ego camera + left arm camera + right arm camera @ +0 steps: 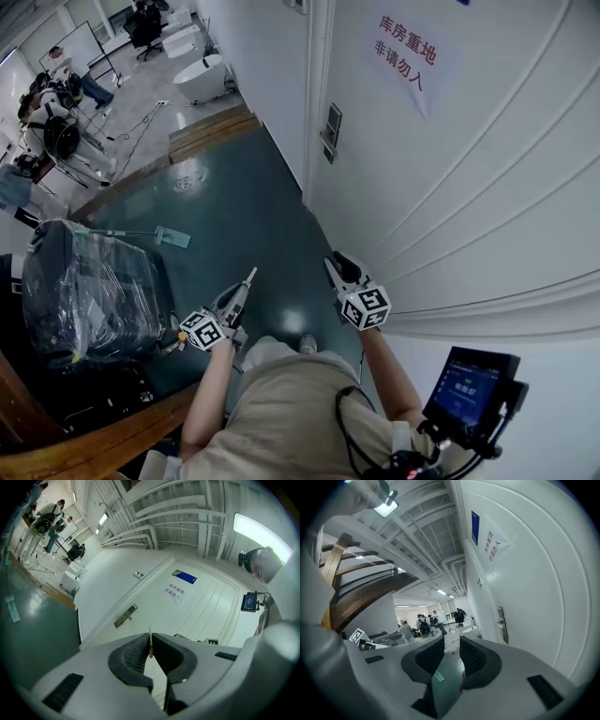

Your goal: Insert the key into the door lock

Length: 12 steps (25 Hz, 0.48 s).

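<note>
left tongs tight on key, tip forward toward door; right tongs spread

A plastic-wrapped black bundle lies left, with people standing far beyond.

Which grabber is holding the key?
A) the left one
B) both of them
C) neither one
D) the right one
A: the left gripper has its jaws shut on the thin key, seen edge-on, while the right gripper has its jaws apart with nothing between them.
</note>
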{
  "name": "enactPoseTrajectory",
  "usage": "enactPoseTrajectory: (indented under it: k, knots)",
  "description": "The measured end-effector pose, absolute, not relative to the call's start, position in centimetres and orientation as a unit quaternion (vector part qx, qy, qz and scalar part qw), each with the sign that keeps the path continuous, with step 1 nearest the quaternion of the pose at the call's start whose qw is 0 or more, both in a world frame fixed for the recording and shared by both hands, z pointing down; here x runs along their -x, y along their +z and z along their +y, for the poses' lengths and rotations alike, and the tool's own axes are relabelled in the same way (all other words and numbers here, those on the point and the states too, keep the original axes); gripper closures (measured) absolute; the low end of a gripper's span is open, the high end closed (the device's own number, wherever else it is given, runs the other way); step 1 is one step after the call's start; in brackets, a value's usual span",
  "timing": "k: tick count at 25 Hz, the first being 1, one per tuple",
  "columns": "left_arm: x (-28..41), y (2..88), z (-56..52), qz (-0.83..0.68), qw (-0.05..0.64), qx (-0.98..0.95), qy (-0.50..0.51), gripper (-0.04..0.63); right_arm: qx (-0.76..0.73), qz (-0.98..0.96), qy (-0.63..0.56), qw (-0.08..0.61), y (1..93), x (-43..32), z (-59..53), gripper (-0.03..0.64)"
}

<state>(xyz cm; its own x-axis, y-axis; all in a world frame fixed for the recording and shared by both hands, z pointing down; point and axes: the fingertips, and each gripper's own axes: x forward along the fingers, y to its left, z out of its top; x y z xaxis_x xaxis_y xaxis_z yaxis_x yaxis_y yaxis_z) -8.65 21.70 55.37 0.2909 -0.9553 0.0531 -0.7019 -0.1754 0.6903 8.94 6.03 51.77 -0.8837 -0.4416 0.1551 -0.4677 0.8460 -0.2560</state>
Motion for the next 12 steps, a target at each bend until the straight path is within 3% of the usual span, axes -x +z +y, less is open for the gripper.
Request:
enactPoseTrajectory:
  k: [12]
  knots:
    - [15.9, 54.6, 17.1, -0.533, 0.314, -0.757, -0.212, 0.56, -0.26, -0.959, 0.1, 0.051, 48.8, -3.2, 2.4, 0.511]
